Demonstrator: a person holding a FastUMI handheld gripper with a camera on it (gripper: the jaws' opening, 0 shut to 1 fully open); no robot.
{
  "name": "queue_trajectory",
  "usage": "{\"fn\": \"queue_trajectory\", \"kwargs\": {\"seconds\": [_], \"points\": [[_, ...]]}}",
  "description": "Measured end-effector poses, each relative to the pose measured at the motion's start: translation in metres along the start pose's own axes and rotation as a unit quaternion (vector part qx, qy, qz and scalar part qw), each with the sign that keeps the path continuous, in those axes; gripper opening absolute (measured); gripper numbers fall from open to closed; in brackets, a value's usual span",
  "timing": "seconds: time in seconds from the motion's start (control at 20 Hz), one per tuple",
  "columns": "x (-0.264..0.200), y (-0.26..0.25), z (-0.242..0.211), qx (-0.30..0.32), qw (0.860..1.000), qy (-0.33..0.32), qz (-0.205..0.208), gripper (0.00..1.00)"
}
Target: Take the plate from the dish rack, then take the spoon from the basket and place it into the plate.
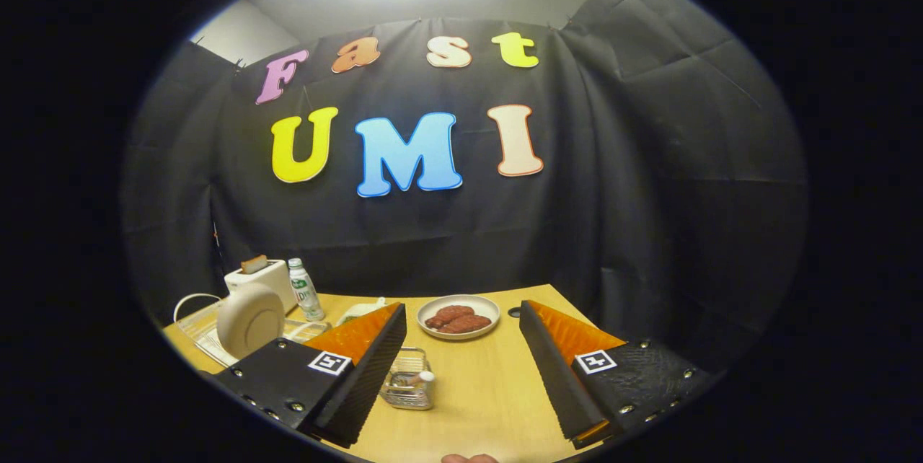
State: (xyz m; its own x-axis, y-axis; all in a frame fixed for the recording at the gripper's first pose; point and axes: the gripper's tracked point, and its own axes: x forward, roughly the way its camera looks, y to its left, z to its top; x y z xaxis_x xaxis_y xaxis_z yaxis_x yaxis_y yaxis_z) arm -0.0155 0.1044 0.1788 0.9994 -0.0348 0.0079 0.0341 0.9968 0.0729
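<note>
Gripper fingers spread, empty — one plate racked, perhaps one spoon.

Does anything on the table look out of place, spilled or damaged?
Nothing stands out. The plate stands upright in the dish rack, the basket sits upright between the open gripper fingers, and the dish of food is tidy.

A wooden tabletop carries a dish rack at its left, a toaster and bottle behind the rack, a wire basket right of it, and a bowl of brown food farther right.
</note>
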Motion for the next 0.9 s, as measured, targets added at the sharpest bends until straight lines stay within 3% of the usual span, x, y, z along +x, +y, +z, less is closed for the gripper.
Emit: {"fn": "queue_trajectory", "kwargs": {"seconds": [0.3,0.65,0.9], "points": [[-0.002,0.069,0.047,-0.003,1.000,-0.014,0.020,0.97],[0.002,0.124,0.067,-0.013,0.999,-0.018,0.043,0.97],[0.018,0.167,0.057,-0.011,0.995,0.057,0.081,0.97]]}}
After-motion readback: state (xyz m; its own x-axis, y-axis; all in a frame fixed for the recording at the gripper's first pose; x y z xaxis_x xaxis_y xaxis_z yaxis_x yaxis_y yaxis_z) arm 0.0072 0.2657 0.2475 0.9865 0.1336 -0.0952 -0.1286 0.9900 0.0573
